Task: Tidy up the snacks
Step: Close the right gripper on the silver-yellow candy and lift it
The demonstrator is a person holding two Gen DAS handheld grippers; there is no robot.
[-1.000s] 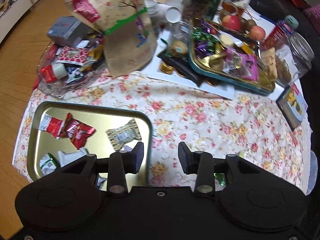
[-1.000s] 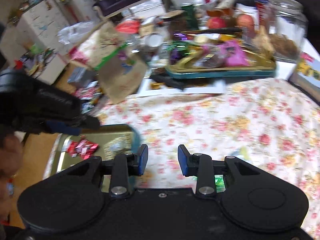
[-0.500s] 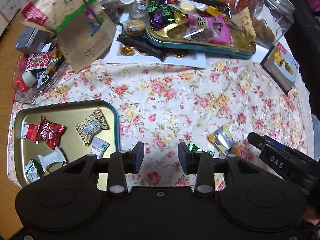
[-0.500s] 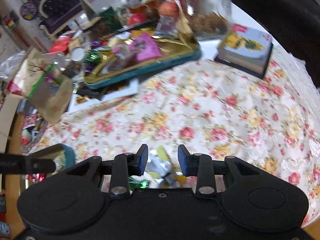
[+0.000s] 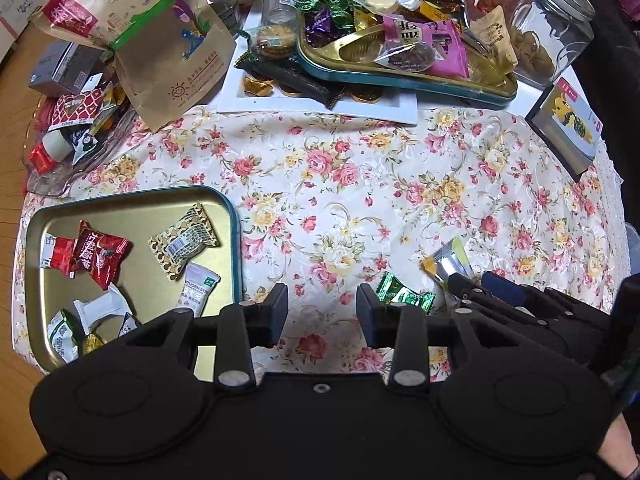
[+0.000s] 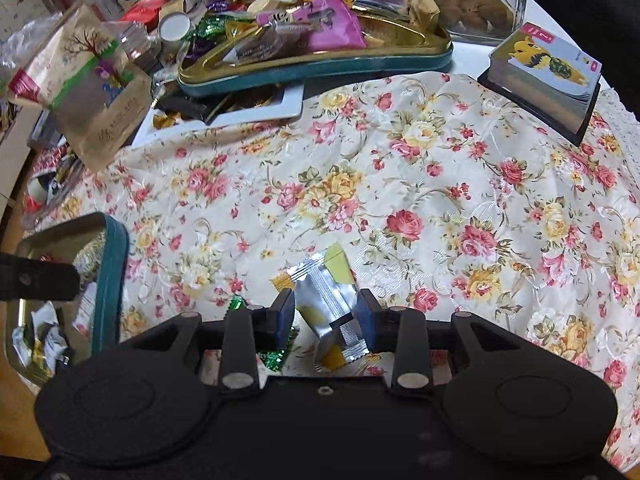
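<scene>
Silver-and-yellow snack packet (image 6: 326, 300) lies on the floral tablecloth (image 6: 420, 184), between the spread fingers of the right gripper (image 6: 325, 314), which straddle it without clamping. Just left lies a green foil candy (image 5: 402, 293). The left gripper (image 5: 322, 312) hangs open and empty beside the gold tray (image 5: 136, 208), where a white sachet (image 5: 198, 289) reads "HAWTHORN"; other wrappers carry Chinese characters too small to read.

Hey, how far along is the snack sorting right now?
Partly done: several wrapped snacks already lie in the gold tray. In hand: the right gripper is open around the silver-and-yellow packet on the tablecloth, not yet closed. Left: that packet and the green candy beside it. The left gripper is open and holds nothing.
</scene>
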